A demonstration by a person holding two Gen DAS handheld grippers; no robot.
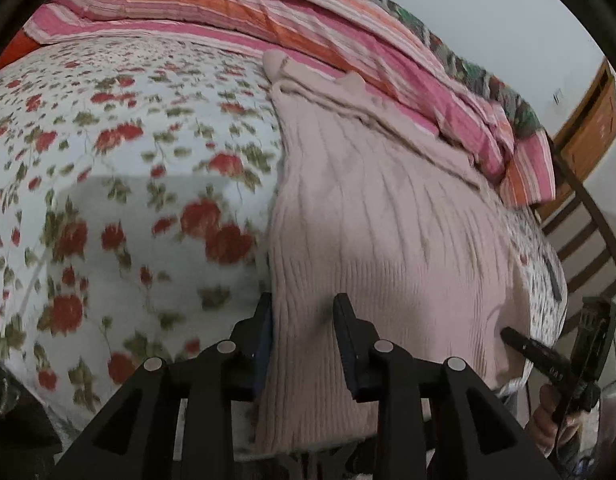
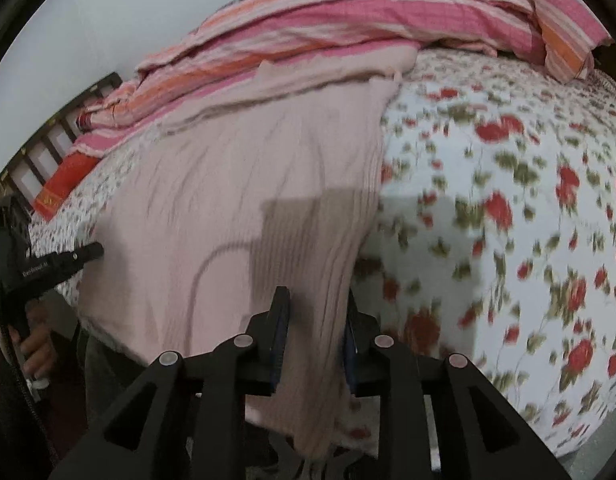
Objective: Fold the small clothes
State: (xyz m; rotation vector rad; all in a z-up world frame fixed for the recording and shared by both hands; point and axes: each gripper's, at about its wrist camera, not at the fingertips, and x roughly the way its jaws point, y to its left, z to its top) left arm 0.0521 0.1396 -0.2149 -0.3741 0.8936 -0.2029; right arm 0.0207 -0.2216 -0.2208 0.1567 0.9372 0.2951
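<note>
Across the floral bedsheet [image 1: 108, 200] lies one pink ribbed sweater [image 1: 367, 220], hem toward the bed's edge. At its left edge, left gripper [image 1: 302, 312] fingers stand narrowly apart astride the knit; right gripper [image 2: 315, 312] likewise at the right edge. One striped blanket [image 1: 268, 12] lies behind.

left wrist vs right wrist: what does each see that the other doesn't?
Left wrist only: a brown wooden cabinet at far right, and the right tool at the garment's edge.

Right wrist only: a red-orange patterned cloth at far left, and the left tool.

Both: the pale pink ribbed knit garment on the white floral bedsheet, with the pink-and-orange striped blanket behind.
</note>
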